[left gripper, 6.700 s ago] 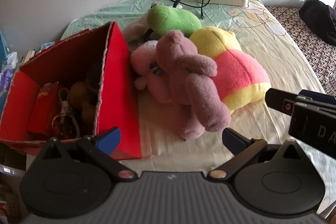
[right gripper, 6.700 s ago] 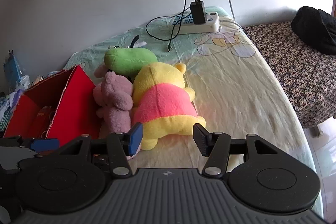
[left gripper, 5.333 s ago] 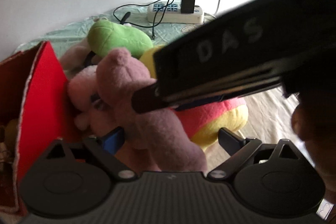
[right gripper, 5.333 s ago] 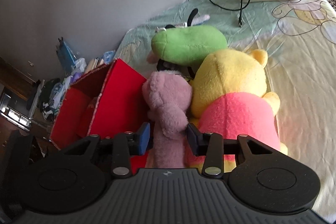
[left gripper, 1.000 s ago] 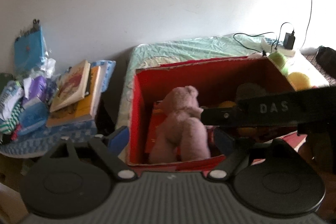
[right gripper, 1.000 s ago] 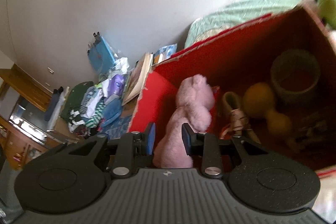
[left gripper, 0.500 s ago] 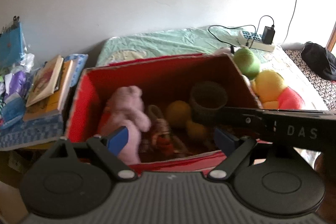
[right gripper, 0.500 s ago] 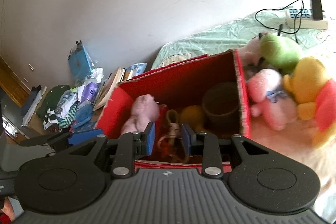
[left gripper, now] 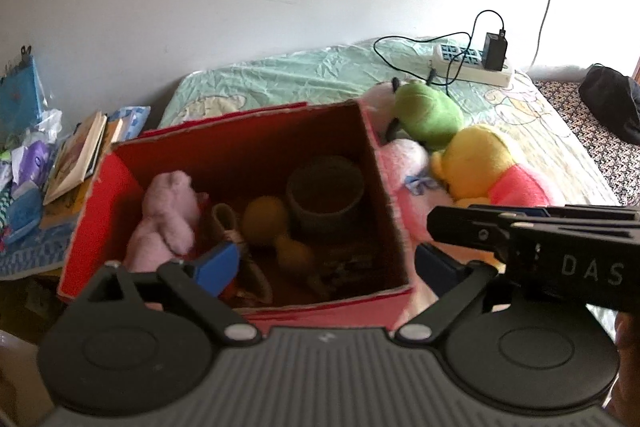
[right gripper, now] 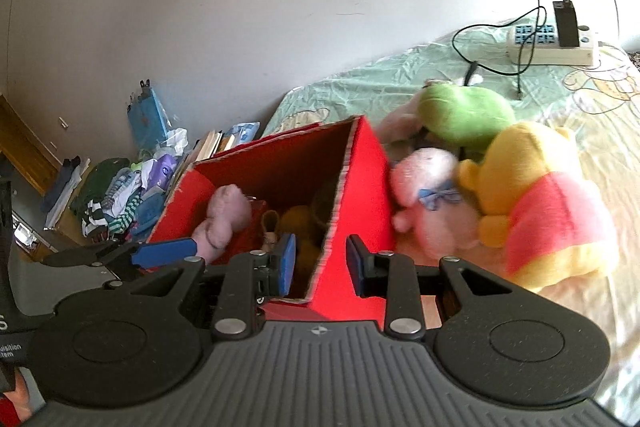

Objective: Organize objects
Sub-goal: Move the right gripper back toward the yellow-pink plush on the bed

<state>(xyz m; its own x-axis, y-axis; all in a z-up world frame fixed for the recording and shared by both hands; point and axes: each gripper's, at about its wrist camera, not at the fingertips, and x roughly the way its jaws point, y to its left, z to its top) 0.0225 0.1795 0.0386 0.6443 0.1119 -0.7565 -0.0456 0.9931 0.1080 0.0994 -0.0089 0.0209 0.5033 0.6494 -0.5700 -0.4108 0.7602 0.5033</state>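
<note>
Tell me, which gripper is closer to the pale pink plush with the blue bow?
The right gripper. Its tips straddle the red box wall just beside the pale pink plush. The left gripper hovers wide open over the box, farther from that plush.

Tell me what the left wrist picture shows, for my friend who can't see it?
A red box on a bed holds a mauve teddy, a round pot and small yellow toys. Green, pink and yellow soft toys lie beside it, and the open left hand-held gripper hovers in front.
</note>
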